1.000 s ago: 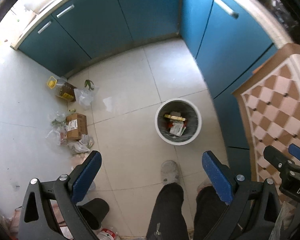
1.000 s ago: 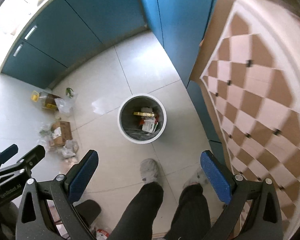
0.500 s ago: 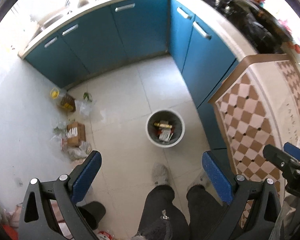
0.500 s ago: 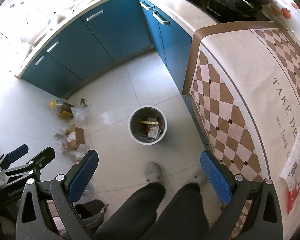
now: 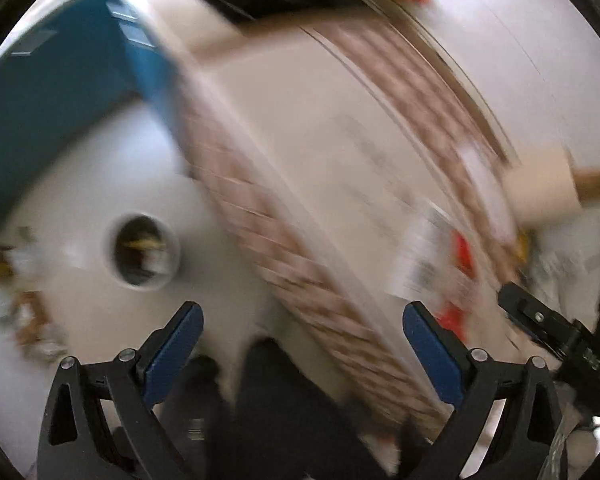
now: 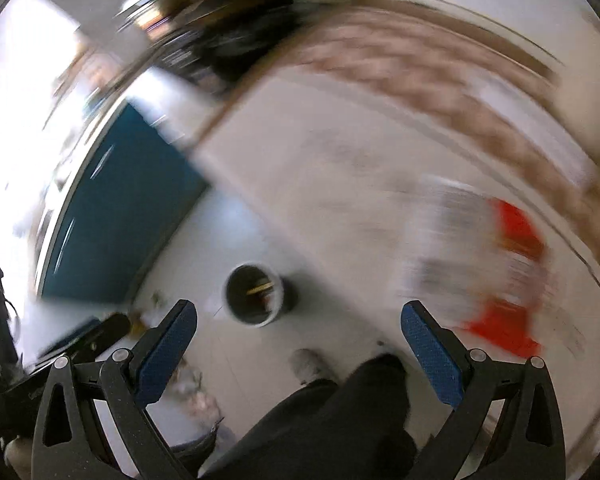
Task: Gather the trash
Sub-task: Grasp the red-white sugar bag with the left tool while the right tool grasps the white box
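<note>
One trash bin [image 5: 142,255]; one red-white wrapper [image 6: 496,272] on one table [image 5: 320,152]; one paper roll [image 5: 548,196].

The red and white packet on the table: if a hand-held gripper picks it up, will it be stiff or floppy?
Probably floppy: the red and white packet looks flat and thin on the table. Likely light, so it may slide when pushed. Motion blur hides details, so this is uncertain.

Colours and patterns, both views blurred

Cabinets [image 5: 60,92] teal; floor [image 6: 236,360] pale grey; bin [image 5: 141,251] white-rimmed, dark inside; desk [image 5: 340,152] cream with brown chequered border; wrapper [image 6: 516,232] red and white; tongs' pads [image 5: 430,350] blue.
</note>
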### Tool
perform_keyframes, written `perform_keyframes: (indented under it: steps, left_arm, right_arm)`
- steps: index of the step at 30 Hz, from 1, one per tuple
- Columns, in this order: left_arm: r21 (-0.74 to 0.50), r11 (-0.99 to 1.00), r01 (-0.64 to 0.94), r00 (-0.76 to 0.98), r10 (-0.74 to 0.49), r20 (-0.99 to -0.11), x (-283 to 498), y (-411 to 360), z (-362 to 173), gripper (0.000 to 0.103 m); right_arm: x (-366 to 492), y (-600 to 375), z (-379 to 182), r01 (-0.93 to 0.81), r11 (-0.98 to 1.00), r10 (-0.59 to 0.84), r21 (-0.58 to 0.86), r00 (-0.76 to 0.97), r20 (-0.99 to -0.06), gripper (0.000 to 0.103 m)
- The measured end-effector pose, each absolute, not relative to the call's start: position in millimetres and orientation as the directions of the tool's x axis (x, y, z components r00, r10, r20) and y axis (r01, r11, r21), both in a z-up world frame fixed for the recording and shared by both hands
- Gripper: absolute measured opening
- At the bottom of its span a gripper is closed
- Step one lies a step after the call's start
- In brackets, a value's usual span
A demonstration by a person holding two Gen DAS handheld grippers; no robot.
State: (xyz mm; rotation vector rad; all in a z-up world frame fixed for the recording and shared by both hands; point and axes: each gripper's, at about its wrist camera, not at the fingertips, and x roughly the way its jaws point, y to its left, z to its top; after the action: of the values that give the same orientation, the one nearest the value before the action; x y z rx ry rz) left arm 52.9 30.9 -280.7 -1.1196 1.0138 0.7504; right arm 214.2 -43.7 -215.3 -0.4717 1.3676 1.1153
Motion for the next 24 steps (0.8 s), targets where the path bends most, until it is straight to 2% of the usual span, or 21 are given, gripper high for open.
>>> perform_keyframes:
  steps: [4, 5, 6, 7, 8, 11, 12, 14, 16, 18, 19, 20, 21, 24]
  left_arm:
    - [-0.461, 0.326, -0.825, 0.407, -0.223, -0.886, 146.7, 12.9, -327.2, 0.099]
    - [-0.482, 0.323, -0.814, 0.414, -0.258, -0.873, 163.6, 8.5, -335.8, 0.096]
    - [-0.488, 0.322, -0.811, 0.413, -0.275, -0.868, 177.2, 4.5, -342.3, 0.091]
    - [-0.491, 0.319, -0.811, 0.411, -0.289, -0.865, 192.8, 1.8, -351.4, 0.082]
    - [-0.49, 0.318, -0.812, 0.407, -0.292, -0.865, 201.1, 1.6, -355.0, 0.079]
    - [-0.47, 0.312, -0.826, 0.394, -0.277, -0.876, 225.4, 0.0, -368.0, 0.076]
    - [-0.457, 0.313, -0.832, 0.387, -0.261, -0.884, 231.3, 1.3, -369.7, 0.074]
    - [-0.428, 0.325, -0.844, 0.376, -0.212, -0.902, 236.7, 4.0, -368.3, 0.074]
    - [-0.389, 0.347, -0.853, 0.36, -0.148, -0.921, 239.1, 7.6, -365.2, 0.073]
    - [-0.355, 0.364, -0.861, 0.344, -0.097, -0.934, 244.3, 16.3, -363.4, 0.062]
    - [-0.344, 0.37, -0.863, 0.337, -0.085, -0.938, 246.5, 20.5, -364.3, 0.051]
    - [-0.33, 0.377, -0.866, 0.329, -0.069, -0.942, 249.3, 26.7, -365.7, 0.034]
    - [-0.321, 0.381, -0.867, 0.323, -0.06, -0.944, 252.6, 30.0, -366.7, 0.026]
    - [-0.282, 0.402, -0.871, 0.307, -0.002, -0.952, 261.2, 42.0, -365.9, 0.015]
  right_arm:
    - [313.6, -108.4, -242.8, -0.697, 0.655, 0.324, 0.292, -0.09, -0.942, 0.101]
    - [335.7, -126.2, -252.5, -0.651, 0.7, 0.328, 0.295, -0.074, -0.942, 0.092]
    - [353.2, -138.8, -262.4, -0.621, 0.728, 0.325, 0.289, -0.058, -0.944, 0.073]
    - [370.1, -152.0, -275.3, -0.591, 0.759, 0.305, 0.275, -0.051, -0.951, 0.064]
    - [384.5, -161.0, -287.1, -0.566, 0.774, 0.303, 0.284, -0.062, -0.951, 0.051]
    - [408.8, -174.0, -315.7, -0.53, 0.794, 0.309, 0.297, -0.069, -0.949, 0.047]
    - [414.2, -175.0, -326.8, -0.527, 0.794, 0.308, 0.302, -0.079, -0.948, 0.041]
    - [418.7, -172.1, -345.8, -0.52, 0.793, 0.3, 0.317, -0.12, -0.946, 0.034]
    - [419.5, -164.4, -356.2, -0.534, 0.779, 0.301, 0.327, -0.139, -0.944, 0.031]
    - [419.4, -154.2, -359.5, -0.574, 0.749, 0.3, 0.333, -0.155, -0.941, 0.025]
    - [419.2, -148.7, -363.4, -0.575, 0.741, 0.298, 0.346, -0.179, -0.938, 0.025]
    - [417.9, -143.1, -363.6, -0.592, 0.73, 0.295, 0.341, -0.178, -0.939, 0.025]
    - [417.4, -138.6, -364.3, -0.604, 0.717, 0.292, 0.347, -0.191, -0.937, 0.024]
    - [413.1, -122.4, -366.0, -0.632, 0.681, 0.283, 0.369, -0.238, -0.929, 0.023]
